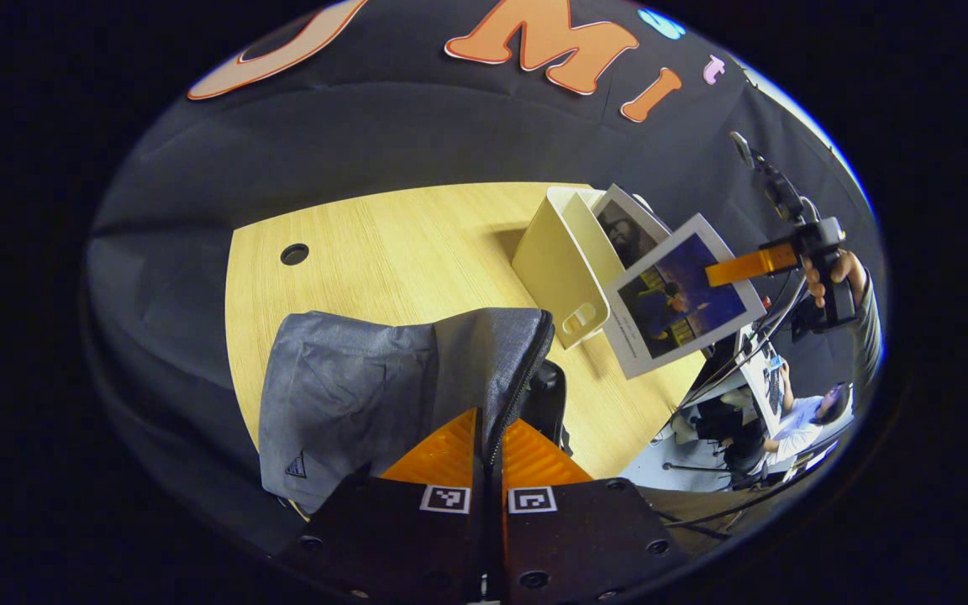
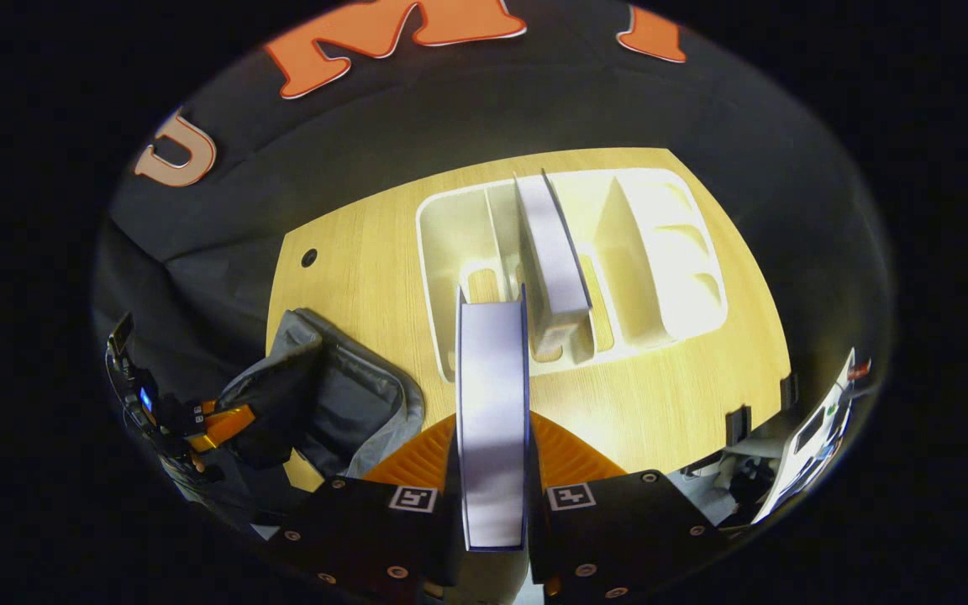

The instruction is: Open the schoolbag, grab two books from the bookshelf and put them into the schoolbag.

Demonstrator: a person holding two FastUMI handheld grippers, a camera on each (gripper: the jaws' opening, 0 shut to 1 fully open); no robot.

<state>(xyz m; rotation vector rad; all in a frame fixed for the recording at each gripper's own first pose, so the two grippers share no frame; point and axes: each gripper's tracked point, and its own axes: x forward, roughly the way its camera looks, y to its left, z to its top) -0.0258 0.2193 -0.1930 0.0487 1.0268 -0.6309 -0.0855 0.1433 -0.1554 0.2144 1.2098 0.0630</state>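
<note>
Left gripper [image 1: 491,437]: your fingers pinch the schoolbag [image 1: 383,378] edge at the zipper, holding its mouth up for loading.
Right gripper [image 2: 492,445]: clamped on a book [image 2: 492,395], lifted above the bookshelf [image 2: 660,252].
Second book [image 2: 551,252]: upright in the bookshelf.
Hidden: bag interior.

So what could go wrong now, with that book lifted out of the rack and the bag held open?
The right hand-held gripper pinches the book by one edge, so it may swing or slip. The left hand-held gripper holds only the schoolbag flap by its zipper edge; if that slips, the mouth may close. The second book leans in the rack and may tip.
</note>
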